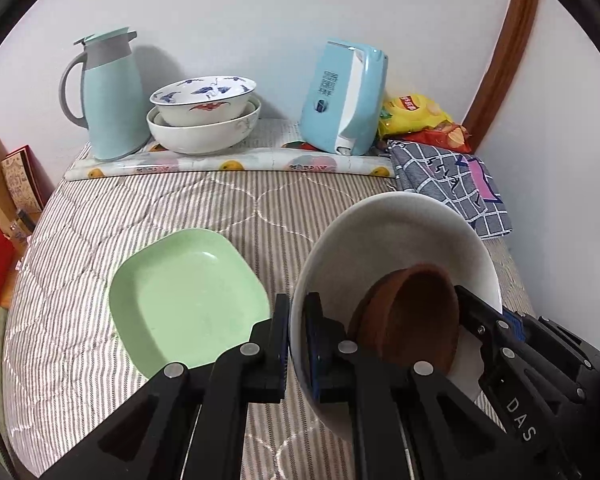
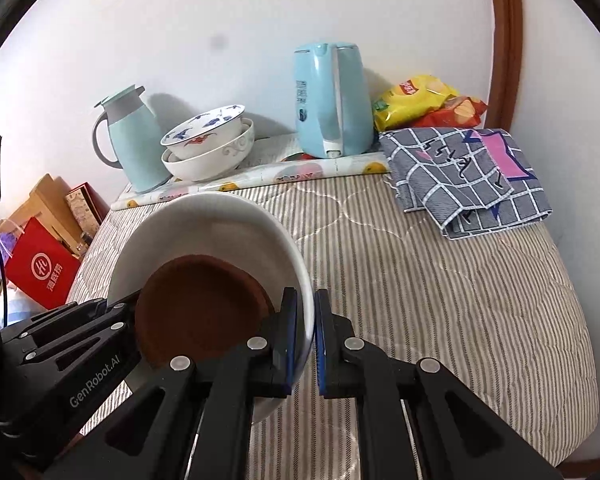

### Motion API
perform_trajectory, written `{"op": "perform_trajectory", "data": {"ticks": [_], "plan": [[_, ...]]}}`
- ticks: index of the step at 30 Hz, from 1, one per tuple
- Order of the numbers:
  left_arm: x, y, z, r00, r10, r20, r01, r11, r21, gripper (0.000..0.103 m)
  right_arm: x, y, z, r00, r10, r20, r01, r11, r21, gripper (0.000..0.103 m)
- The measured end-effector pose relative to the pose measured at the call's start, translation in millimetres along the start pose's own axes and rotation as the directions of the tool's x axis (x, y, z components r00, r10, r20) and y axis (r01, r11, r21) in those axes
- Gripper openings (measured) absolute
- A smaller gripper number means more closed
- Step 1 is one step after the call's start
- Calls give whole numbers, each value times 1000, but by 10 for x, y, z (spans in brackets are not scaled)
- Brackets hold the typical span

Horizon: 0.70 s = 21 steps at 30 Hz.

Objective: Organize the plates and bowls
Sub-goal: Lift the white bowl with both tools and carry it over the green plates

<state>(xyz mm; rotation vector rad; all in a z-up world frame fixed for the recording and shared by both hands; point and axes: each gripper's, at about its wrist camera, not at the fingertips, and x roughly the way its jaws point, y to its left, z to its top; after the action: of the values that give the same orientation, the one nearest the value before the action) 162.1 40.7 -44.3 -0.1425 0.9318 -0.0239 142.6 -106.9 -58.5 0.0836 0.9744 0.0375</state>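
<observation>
I have both grippers on the one white bowl [image 1: 396, 248], which is lifted clear of the striped bed cover [image 1: 100, 280] and tilted. The left gripper [image 1: 296, 344] pinches the bowl's left rim, one of its fingers [image 1: 278, 340] outside the wall and the other inside; the right gripper [image 2: 306, 340] pinches the opposite rim in the same manner. A brown bowl [image 2: 200, 312] lies loose inside the white one, leaning toward the right gripper's side. Just beside the carried load, to its left in the left wrist view, a green square plate [image 1: 188, 300] rests flat on the cover. Farther back, on the flowered mat [image 1: 228, 162] against the wall, two patterned bowls [image 1: 204, 116] are already nested, between a mint jug [image 1: 108, 96] and a blue kettle [image 1: 344, 96]; a checked cloth [image 2: 468, 176] and snack bags [image 2: 424, 104] lie to the right. I judge the step in hand to be the two-handed carry of the nested pair toward that stack. The next move calls for levelling the bowl so the brown one does not slide out, then lowering it squarely and releasing both rims together.
</observation>
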Motion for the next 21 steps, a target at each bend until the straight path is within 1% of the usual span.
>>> {"op": "perform_trajectory", "data": {"ticks": [13,21], "plan": [[25,398,-8,999,37,-7,-38,999,-38,9,173,337,39,999,34,-15,-35,999,-32,8],[98,699,13,999,49,-20,-51,996,-71,9,394,633,64,998,53,-44,-56,997,-56,8]]}}
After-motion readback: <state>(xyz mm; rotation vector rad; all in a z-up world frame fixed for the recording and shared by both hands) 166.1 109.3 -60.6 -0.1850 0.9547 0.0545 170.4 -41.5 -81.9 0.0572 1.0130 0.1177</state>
